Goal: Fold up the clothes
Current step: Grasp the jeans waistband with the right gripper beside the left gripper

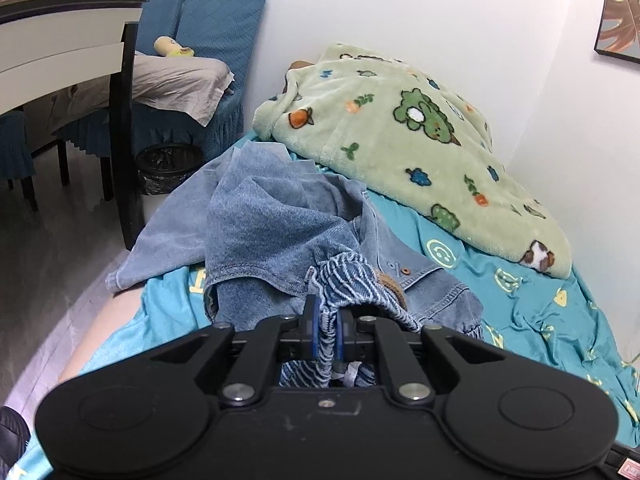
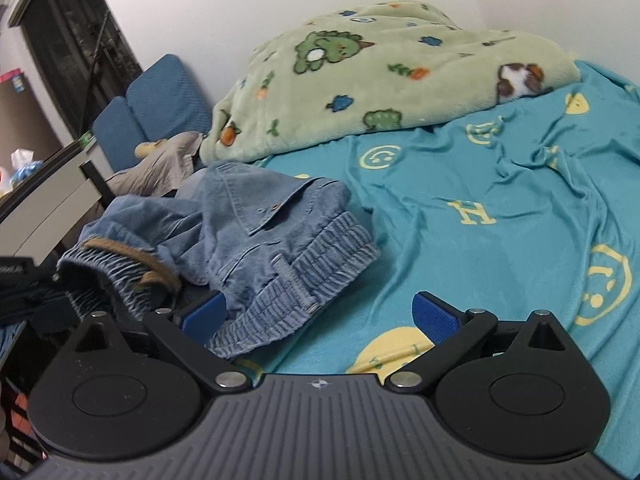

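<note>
Left-wrist view first: nearest us, we see the left gripper (image 1: 325, 324) with its blue pads pressed onto a bunch of ribbed elastic waistband (image 1: 340, 280), so its jaws are pinching the denim trousers (image 1: 272, 220). Just beyond the fingers, the trousers lie crumpled in a heap on the teal bedsheet (image 1: 520, 300), which is printed with yellow smiley faces and letters. A brown drawstring (image 1: 394, 286) shows beside the gathered waistband, and a small brown button sits on a flap just past it. One trouser leg trails to the left toward the edge of the bed.

From the right-wrist view, we find the right gripper (image 2: 318, 318) with its jaws spread wide and its blue pads (image 2: 434, 316) clear of the cloth. The left pad sits just beside the waistband's edge, and a stretch of that ribbed band lies between the two fingers without being pressed. At the left edge of this view we see part of the other black gripper at the waistband.

Farther back, we see a pale green fleece blanket (image 2: 360, 80) with dinosaur and carrot prints heaped against the white wall. Beyond the bed's left side stand a black wastebasket (image 1: 170, 168), blue-covered chairs (image 1: 216, 20) holding a grey cloth, and a white table (image 1: 60, 40) with dark legs. A framed leaf picture (image 1: 622, 12) hangs on the wall at the upper right.
</note>
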